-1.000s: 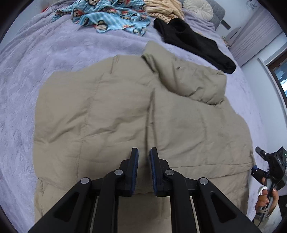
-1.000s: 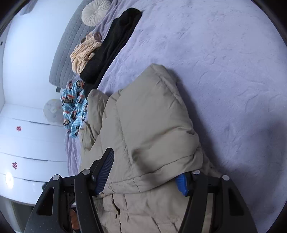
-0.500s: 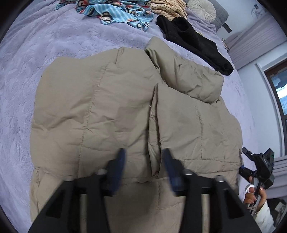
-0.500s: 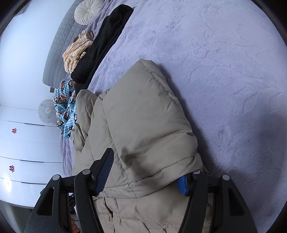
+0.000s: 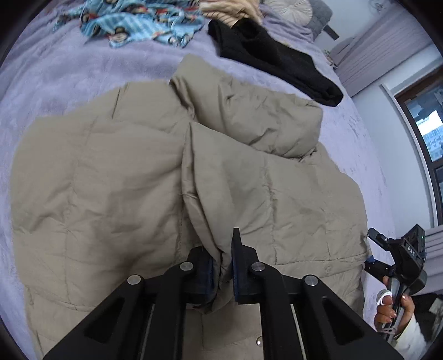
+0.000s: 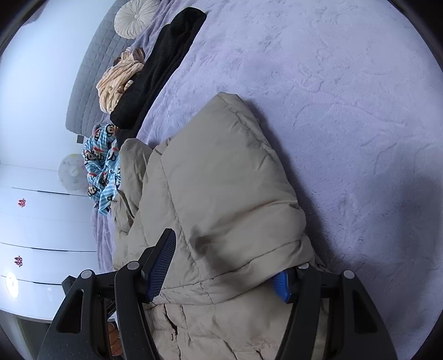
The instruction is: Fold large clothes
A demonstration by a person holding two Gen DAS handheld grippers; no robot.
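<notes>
A large beige puffer jacket [image 5: 110, 177] lies spread on the lavender bed cover [image 5: 55, 72]. Its right half is folded over, with a sleeve lying across the top. My left gripper [image 5: 223, 265] is shut on the jacket's centre front edge and holds a pinch of fabric between its pads. In the right wrist view my right gripper [image 6: 224, 265] is wide open, its jaws straddling the jacket's folded side [image 6: 221, 193] near the hem. The right gripper also shows in the left wrist view [image 5: 398, 257], held by a hand.
A black garment [image 5: 271, 63], a blue monkey-print cloth [image 5: 138, 25] and a cream striped garment [image 5: 229, 8] lie at the bed's far end. A round pillow [image 6: 133, 16] rests by the grey headboard. White drawers [image 6: 41, 221] stand beside the bed.
My left gripper opened, moved down onto the jacket's centre edge and closed on it, lifting a ridge of fabric. The right gripper stayed open over the folded side.
</notes>
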